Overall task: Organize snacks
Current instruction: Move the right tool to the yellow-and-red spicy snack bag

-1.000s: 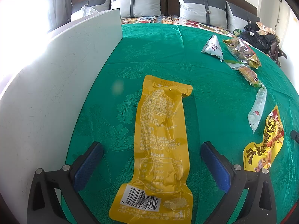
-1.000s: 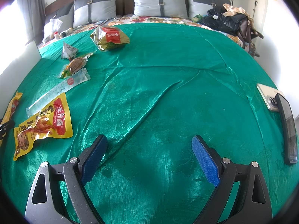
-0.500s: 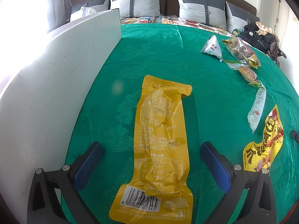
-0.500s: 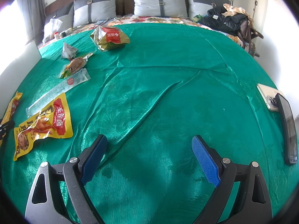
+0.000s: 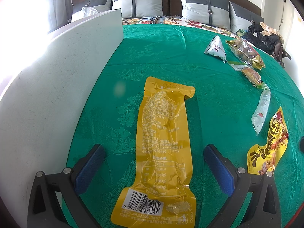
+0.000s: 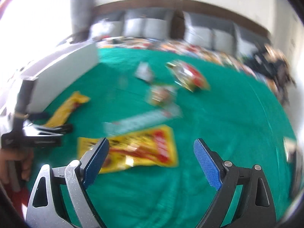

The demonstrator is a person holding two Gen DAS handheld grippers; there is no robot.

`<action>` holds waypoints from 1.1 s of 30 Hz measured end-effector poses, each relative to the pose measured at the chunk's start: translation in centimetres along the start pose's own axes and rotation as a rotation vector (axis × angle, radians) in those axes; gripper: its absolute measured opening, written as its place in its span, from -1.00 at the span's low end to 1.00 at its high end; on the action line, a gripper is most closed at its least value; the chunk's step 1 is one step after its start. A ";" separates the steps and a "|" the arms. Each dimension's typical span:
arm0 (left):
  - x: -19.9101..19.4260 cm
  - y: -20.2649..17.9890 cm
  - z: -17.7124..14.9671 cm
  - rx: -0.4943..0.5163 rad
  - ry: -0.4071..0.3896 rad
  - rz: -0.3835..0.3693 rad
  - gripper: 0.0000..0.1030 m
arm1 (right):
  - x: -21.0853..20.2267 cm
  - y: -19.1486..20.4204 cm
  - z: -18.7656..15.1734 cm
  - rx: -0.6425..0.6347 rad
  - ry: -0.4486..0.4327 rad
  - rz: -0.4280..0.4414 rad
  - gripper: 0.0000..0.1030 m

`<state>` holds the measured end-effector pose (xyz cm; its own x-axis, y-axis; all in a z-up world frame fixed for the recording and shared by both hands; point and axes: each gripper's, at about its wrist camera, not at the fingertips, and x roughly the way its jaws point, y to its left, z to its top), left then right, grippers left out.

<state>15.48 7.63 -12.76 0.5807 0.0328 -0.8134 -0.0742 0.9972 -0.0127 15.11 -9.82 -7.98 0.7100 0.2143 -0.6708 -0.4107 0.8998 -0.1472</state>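
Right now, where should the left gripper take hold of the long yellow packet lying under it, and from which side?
Grip the long yellow packet across its narrow middle, coming straight down from above. It lies flat on the green cloth, lengthwise between the open fingers of the left gripper, so they already straddle its short width. The sealed ends look flat and thin, probably harder to pinch.

A long yellow snack packet (image 5: 163, 152) lies lengthwise between the wide-apart blue fingers (image 5: 89, 167) of the left gripper (image 5: 153, 168), untouched.
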 end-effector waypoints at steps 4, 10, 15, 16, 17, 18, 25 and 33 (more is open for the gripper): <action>0.0 0.0 0.0 0.000 0.000 0.000 1.00 | 3.7 2.0 0.4 -0.049 0.084 0.057 0.77; 0.0 0.0 0.0 -0.001 0.000 0.000 1.00 | 4.8 2.1 -2.3 -0.240 0.122 0.019 0.76; 0.0 0.0 0.0 -0.001 -0.001 0.000 1.00 | 3.4 -3.5 -4.7 -0.208 0.129 -0.144 0.76; 0.0 0.0 0.0 -0.001 -0.001 0.000 1.00 | 3.1 -4.5 -5.0 -0.196 0.133 -0.186 0.76; 0.0 0.0 0.0 -0.001 -0.001 0.000 1.00 | 2.6 -5.1 -5.2 -0.178 0.126 -0.209 0.76; 0.0 0.0 0.0 -0.001 -0.001 0.000 1.00 | 1.7 -5.7 -5.4 -0.146 0.108 -0.209 0.77; 0.0 0.0 0.0 -0.001 -0.001 0.001 1.00 | -0.7 -8.4 -4.7 0.182 0.076 -0.097 0.79; 0.1 0.0 0.0 -0.001 -0.001 0.000 1.00 | -0.4 -9.7 -5.9 0.282 0.091 -0.096 0.79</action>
<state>15.52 7.65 -12.80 0.5817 0.0331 -0.8127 -0.0753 0.9971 -0.0133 15.41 -20.86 -10.63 0.6785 0.1003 -0.7277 -0.1605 0.9869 -0.0135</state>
